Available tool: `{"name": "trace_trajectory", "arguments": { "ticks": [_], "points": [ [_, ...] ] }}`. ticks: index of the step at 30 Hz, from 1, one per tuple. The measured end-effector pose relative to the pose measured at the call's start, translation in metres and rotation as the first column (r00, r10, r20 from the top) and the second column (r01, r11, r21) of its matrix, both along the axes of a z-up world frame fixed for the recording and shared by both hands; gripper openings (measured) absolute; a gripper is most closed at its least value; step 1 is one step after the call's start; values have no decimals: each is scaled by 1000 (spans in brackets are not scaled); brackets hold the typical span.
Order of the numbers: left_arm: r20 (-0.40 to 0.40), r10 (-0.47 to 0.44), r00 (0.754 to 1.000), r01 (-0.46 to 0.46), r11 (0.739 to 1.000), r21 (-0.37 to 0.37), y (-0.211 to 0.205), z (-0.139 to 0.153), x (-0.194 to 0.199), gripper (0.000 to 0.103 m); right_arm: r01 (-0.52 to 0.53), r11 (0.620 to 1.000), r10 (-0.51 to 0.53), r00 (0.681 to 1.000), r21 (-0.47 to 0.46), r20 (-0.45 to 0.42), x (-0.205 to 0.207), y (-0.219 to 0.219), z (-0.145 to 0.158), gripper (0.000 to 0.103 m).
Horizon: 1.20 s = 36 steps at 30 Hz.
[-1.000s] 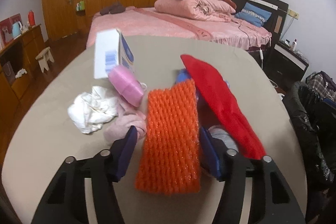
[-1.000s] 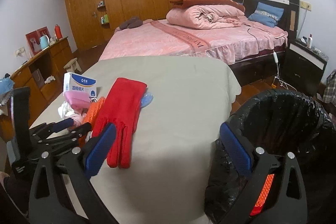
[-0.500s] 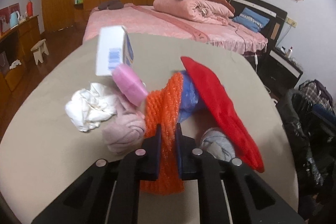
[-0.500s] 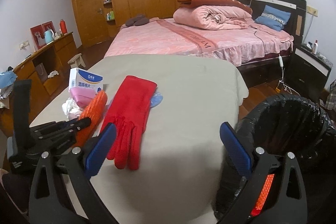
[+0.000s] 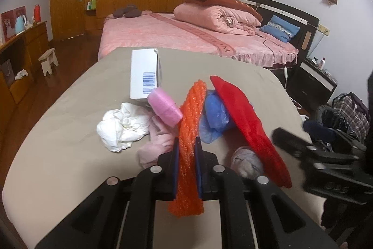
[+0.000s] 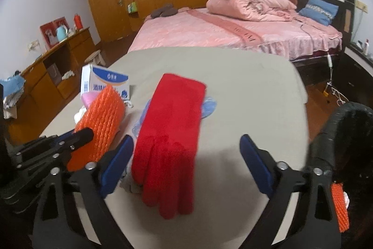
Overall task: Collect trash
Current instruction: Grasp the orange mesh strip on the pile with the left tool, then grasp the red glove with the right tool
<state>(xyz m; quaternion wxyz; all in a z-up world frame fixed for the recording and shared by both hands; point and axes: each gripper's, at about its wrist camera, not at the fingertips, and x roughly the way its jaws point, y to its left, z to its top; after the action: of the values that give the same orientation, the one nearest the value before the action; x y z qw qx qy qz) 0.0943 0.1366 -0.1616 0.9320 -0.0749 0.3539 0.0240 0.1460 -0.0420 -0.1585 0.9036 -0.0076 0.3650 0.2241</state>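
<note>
Already the left gripper (image 5: 186,162) is clamped on the orange net (image 5: 190,132), raised beside the glove (image 6: 170,139). Soft and light, the net squashes easily; a mid-length pinch suits it. The right gripper (image 6: 186,162), wide and closing, straddles the glove's 4 fingers untouched.

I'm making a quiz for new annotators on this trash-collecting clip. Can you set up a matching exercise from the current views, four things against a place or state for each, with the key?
Things:
1. orange foam net
2. red glove
3. white box
4. white crumpled tissue

Places or states:
A. lies flat on the table, ahead of the open right gripper
B. loose on the table, left of the pink roll
C. pinched in the left gripper
D. stands behind the pink roll, barcode showing

Pairs: 1-C, 2-A, 3-D, 4-B
</note>
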Motion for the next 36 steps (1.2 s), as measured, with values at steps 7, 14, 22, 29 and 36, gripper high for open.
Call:
{"name": "trace_trajectory", "arguments": {
  "ticks": [7,14,22,29,36],
  "points": [
    [-1,12,1000,-12,1000,0,3,-1,-2,12,-51,999,51,997,1,-63,7,15,-11,58],
    [8,13,1000,-13,1000,-2,-1,2,-2,12,-115,992,119,988,47,-95,6,13,-8,5],
    [33,7,999,-7,1000,-2,-5,12,-4,12,-113,990,116,993,81,-34,1,0,19,3],
    [28,8,1000,-8,1000,4,-8,11,-3,12,-70,996,75,993,55,-87,11,0,3,39],
    [16,12,1000,-12,1000,1,-6,7,1,12,-103,993,109,983,50,-146,19,14,-20,21]
  ]
}}
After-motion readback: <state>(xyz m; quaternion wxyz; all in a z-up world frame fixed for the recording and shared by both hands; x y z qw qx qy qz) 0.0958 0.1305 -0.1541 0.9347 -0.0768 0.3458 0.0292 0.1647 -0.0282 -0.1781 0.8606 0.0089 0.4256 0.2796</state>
